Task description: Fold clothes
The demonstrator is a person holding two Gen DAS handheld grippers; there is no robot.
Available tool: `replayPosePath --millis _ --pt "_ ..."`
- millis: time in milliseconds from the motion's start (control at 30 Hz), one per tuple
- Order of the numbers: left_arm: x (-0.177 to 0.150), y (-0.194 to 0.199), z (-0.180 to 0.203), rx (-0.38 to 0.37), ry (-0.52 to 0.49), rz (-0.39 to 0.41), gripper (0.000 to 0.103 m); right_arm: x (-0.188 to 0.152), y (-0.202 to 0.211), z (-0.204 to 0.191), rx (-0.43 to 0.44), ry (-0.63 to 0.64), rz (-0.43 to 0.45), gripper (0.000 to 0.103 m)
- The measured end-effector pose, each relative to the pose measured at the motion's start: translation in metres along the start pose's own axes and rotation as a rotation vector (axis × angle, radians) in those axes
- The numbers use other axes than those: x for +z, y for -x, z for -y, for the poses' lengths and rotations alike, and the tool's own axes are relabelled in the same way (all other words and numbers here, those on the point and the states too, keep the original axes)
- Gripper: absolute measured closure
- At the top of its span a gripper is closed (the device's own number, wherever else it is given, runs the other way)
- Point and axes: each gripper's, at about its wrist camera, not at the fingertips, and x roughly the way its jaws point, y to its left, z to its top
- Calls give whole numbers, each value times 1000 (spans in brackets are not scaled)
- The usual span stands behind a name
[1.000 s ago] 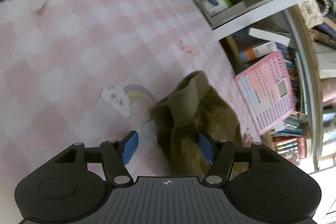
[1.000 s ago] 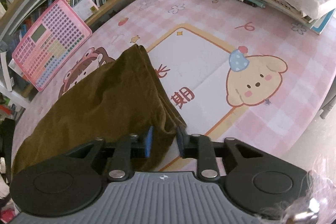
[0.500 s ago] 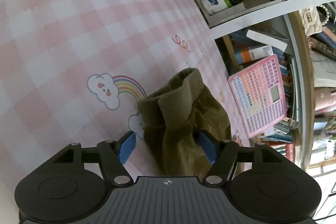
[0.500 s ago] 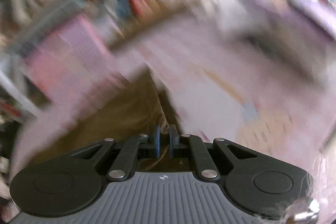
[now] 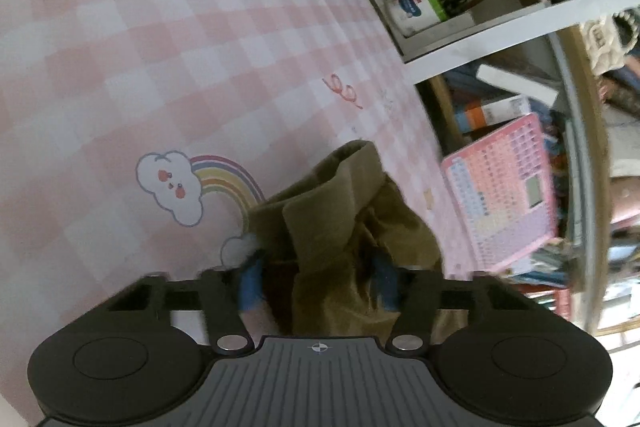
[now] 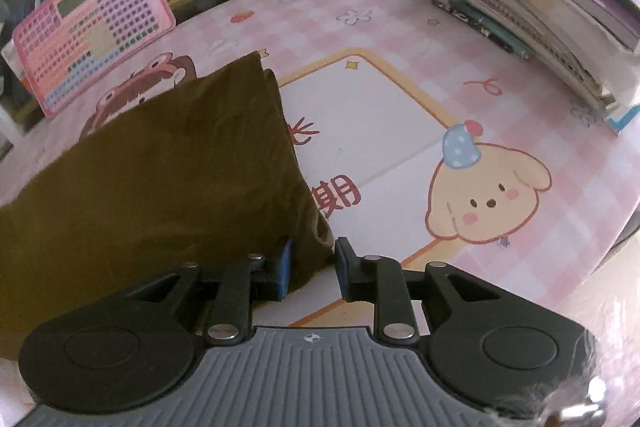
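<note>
Both grippers are angled down over the pink checked tablecloth (image 6: pixel 540 163). The left gripper (image 5: pixel 316 279) has just been closing, its blue pads seemingly pressed on a bunched end of the olive-brown garment (image 6: pixel 160 163). The right gripper (image 6: pixel 312 263) has just been opening; a corner of cloth lies loosely between its slightly parted jaws.

Left claw (image 5: pixel 318 281) fingertips motion-blurred

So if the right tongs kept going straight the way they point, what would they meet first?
Probably the olive-brown garment: its near corner already lies between the open right tongs, which have just been opening. Beyond it is the pink cartoon table mat.
</note>
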Motion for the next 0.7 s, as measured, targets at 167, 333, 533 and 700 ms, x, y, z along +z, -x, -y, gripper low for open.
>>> replayPosePath --millis 167,333,533,700 --pt "1 -18 15 19 17 -18 82 17 -14 -7 0 59 17 87" --pt "1 -13 63 -65 -91 41 87 52 -41 -16 -3 92 28 89" --pt "5 15 79 -40 -250 139 87 67 -51 -18 90 133 2 89" --pt "9 -18 50 136 -151 154 80 67 -52 -21 164 169 -33 89"
